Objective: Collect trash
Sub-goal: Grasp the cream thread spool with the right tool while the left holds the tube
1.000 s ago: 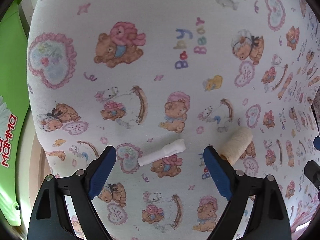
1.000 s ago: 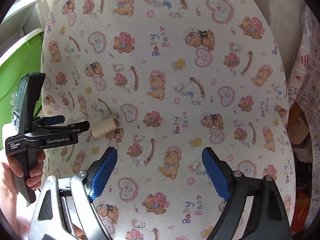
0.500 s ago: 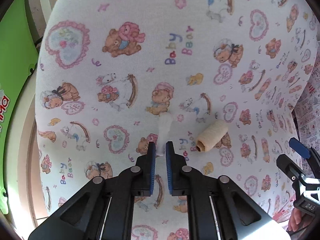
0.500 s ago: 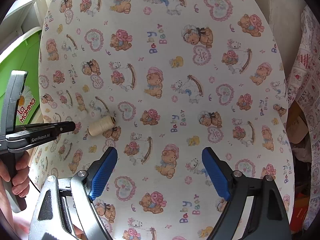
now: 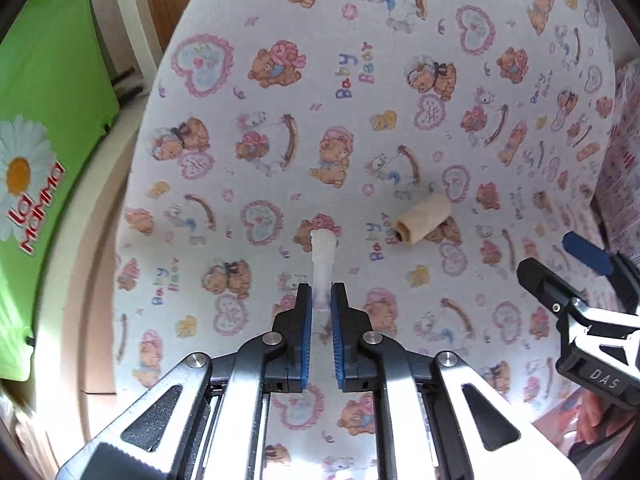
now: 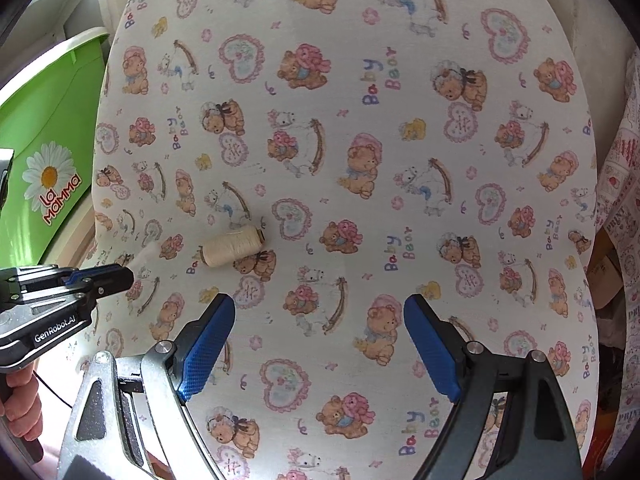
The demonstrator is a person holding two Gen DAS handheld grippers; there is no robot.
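Left gripper (image 5: 321,307) clamped on the narrow end of a small white plastic piece (image 5: 322,254) — looks lifted off the bear-print cloth (image 5: 400,80), hard to confirm. Right gripper (image 6: 318,344) jaws wide apart, nothing between. Cream thread spool (image 6: 232,246) lies on the cloth beyond. Green bin (image 6: 48,120) at far left.
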